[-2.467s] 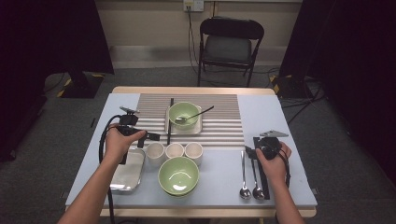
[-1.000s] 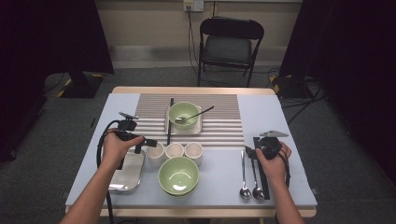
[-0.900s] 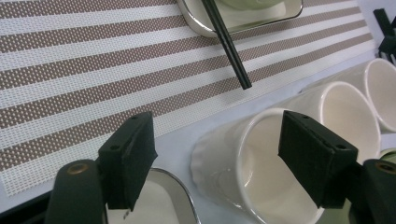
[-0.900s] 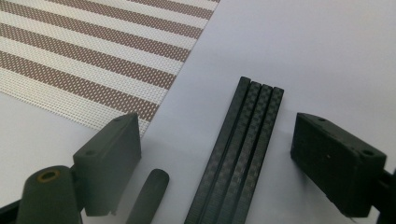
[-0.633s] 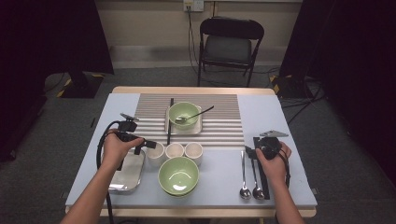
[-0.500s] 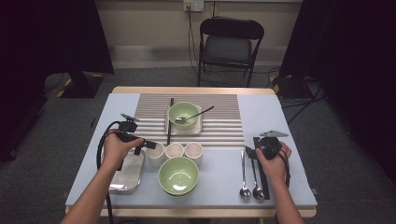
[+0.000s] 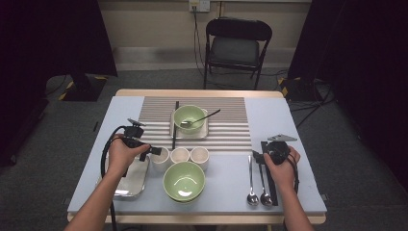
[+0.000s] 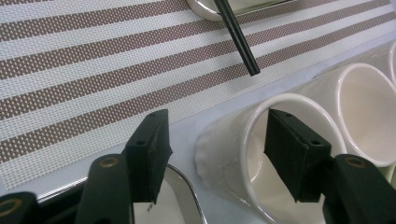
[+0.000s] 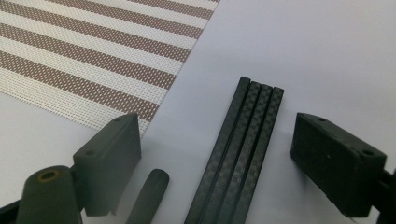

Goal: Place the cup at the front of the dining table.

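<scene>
Three white cups stand in a row; the leftmost cup (image 7: 161, 155) (image 8: 217, 177) has my left gripper (image 7: 153, 151) (image 8: 218, 140) astride its near wall. One jaw is outside and one inside the rim, and a gap still shows at the outer pad. The jaws have just been closing, with the cup wall between them. My right gripper (image 7: 267, 153) (image 9: 219, 140) is open and hovers low over a bundle of black chopsticks (image 7: 271, 175) (image 9: 254, 102), beside a spoon handle (image 9: 149, 191).
A metal tray (image 7: 129, 180) (image 8: 182, 196) lies under my left hand. A green bowl (image 7: 184, 180) sits near the front. Another green bowl (image 7: 189, 118) with a spoon stands on the striped mat (image 7: 231, 130) (image 8: 93, 84), next to a black chopstick (image 7: 176, 125) (image 8: 236, 32). Two spoons (image 7: 251, 179) lie left of the chopsticks.
Since the oldest frame my left gripper has slid slightly nearer and right, onto the leftmost cup. The right hand has stayed where it was.
</scene>
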`<state>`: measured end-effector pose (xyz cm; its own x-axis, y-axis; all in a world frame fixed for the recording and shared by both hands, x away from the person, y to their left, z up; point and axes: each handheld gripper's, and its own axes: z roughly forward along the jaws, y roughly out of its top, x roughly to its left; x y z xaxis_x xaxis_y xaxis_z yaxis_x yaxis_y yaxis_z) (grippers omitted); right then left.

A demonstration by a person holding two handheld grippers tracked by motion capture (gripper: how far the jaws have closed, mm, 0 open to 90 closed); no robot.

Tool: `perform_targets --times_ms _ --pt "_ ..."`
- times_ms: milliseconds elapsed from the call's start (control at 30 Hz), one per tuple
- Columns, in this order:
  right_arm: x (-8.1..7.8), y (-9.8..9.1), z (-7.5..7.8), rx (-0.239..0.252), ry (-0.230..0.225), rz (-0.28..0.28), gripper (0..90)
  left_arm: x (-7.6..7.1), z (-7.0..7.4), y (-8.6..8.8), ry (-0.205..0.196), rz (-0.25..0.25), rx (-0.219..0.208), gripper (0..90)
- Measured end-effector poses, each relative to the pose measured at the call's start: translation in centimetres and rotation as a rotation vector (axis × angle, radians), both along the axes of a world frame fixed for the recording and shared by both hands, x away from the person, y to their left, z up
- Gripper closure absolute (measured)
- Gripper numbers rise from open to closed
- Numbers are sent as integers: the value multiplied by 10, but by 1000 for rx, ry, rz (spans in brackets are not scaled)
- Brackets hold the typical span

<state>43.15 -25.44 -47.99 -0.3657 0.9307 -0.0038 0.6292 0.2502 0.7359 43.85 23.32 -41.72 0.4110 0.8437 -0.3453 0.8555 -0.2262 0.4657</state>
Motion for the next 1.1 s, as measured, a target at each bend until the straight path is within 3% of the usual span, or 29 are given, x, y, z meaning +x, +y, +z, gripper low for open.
perform_targets --times_ms 267,667,867,1100 --pt "0 0 0 0 1 0 150 -2 -1 -6 -12 -6 12 477" --pt "0 0 0 1 0 0 150 -3 -4 -11 2 -20 3 550" --pt "0 0 0 1 0 0 150 -4 -7 -13 -1 -27 34 613" --pt "0 0 0 0 0 0 150 -5 -8 -11 3 -12 34 661"
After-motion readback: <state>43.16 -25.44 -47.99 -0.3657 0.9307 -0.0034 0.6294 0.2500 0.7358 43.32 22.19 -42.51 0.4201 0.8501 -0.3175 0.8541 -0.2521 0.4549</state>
